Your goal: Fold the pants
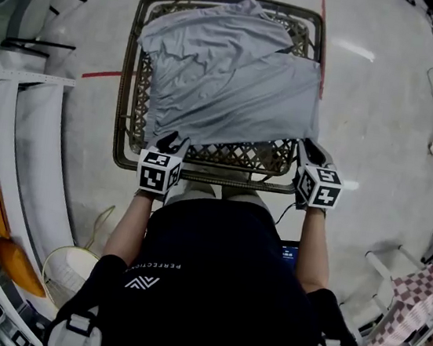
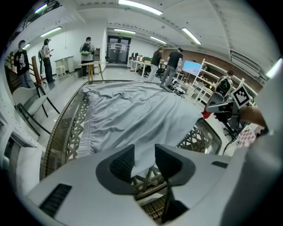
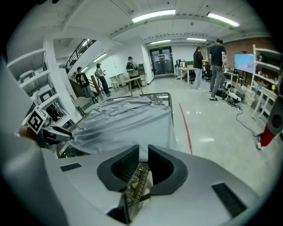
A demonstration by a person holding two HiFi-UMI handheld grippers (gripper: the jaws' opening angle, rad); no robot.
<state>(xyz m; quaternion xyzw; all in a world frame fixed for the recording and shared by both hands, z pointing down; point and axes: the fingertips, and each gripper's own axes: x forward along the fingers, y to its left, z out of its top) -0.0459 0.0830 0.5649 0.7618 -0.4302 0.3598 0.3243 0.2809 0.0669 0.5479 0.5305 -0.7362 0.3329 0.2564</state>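
Over the near rim of the wicker table [image 1: 123, 116], the person holds the grey pants [image 1: 229, 75] by their near edge, one corner in each claw. The rest of the cloth lies spread across the lattice top, rumpled at the far end, with its right side hanging just past the table's right rim.

The right claw [image 1: 310, 150] is pressed almost together on a thin edge of the fabric. The left claw [image 1: 171, 142] stands wider, and a tapering corner of the pants runs down between its jaws. It looks like a pinch, though a looser one than the right.

That left corner is my worry. If the edge is drawn up or carried across, so little cloth in a wider grip could slide out, and the fold would collapse on one side. The open lattice could also catch the fabric as it drags. The overhang on the right could pull the pants off the table or leave the fold skewed.
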